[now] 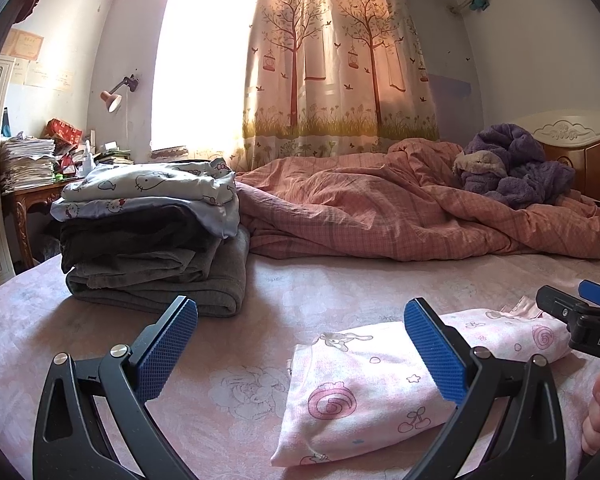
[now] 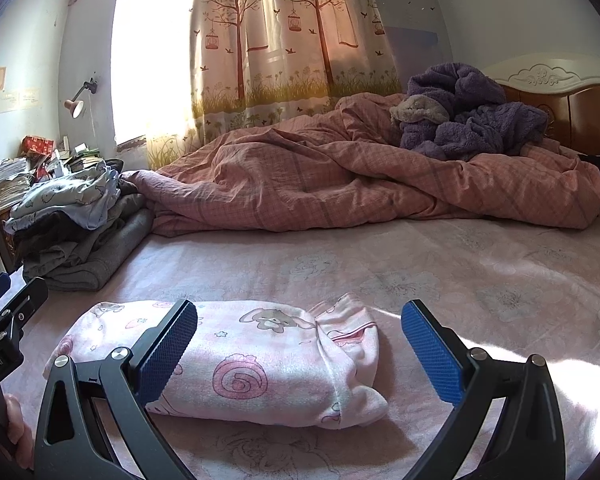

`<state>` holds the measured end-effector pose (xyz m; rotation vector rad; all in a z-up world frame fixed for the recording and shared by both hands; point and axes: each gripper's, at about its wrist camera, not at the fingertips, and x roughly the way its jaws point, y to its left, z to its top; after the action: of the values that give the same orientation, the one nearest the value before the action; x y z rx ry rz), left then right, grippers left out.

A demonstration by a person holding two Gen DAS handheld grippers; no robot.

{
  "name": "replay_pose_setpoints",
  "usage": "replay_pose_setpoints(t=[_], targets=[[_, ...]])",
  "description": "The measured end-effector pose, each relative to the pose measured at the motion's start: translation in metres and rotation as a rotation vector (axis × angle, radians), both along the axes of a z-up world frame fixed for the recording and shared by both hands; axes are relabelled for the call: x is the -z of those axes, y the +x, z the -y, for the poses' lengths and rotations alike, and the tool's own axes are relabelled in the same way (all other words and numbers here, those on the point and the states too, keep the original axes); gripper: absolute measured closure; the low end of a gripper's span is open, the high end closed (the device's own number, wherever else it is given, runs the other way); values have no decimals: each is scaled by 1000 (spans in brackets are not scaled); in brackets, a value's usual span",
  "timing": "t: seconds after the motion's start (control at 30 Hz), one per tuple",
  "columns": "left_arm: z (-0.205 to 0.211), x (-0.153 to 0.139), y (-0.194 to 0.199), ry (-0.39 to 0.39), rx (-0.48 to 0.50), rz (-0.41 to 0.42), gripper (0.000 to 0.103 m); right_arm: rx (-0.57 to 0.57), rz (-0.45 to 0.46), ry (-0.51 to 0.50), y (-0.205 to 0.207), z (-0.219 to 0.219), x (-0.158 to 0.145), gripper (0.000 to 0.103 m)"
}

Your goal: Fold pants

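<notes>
i'm seeing pale pink pants printed with bunnies, pink swirls and cherries. blue textured pads sit on my black left hand-held gripper. the bed sheet is pink with faint white flowers, the duvet is salmon plaid, and the curtain shows brown trees and birdcages.

the pants are seen folded into a compact bundle, laid flat on the pink floral sheet. pale pink fabric is printed with bunnies, swirl rolls and cherries. the waistband end is tucked at one side.
</notes>
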<state>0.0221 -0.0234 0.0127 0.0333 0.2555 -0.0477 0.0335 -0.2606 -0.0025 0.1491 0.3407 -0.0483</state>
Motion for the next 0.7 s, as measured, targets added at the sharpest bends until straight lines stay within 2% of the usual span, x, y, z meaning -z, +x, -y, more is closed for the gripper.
replay_pose_setpoints(t=[0.4, 0.53, 0.7], targets=[[-4, 0, -2, -15, -3, 3, 0, 7, -1, 5, -8, 0, -2, 1], [-6, -1, -6, -18, -10, 30, 0, 3, -7, 15, -6, 2, -2, 1], [-7, -1, -3, -18, -12, 14, 0, 1, -19, 7, -4, 0, -2, 1]])
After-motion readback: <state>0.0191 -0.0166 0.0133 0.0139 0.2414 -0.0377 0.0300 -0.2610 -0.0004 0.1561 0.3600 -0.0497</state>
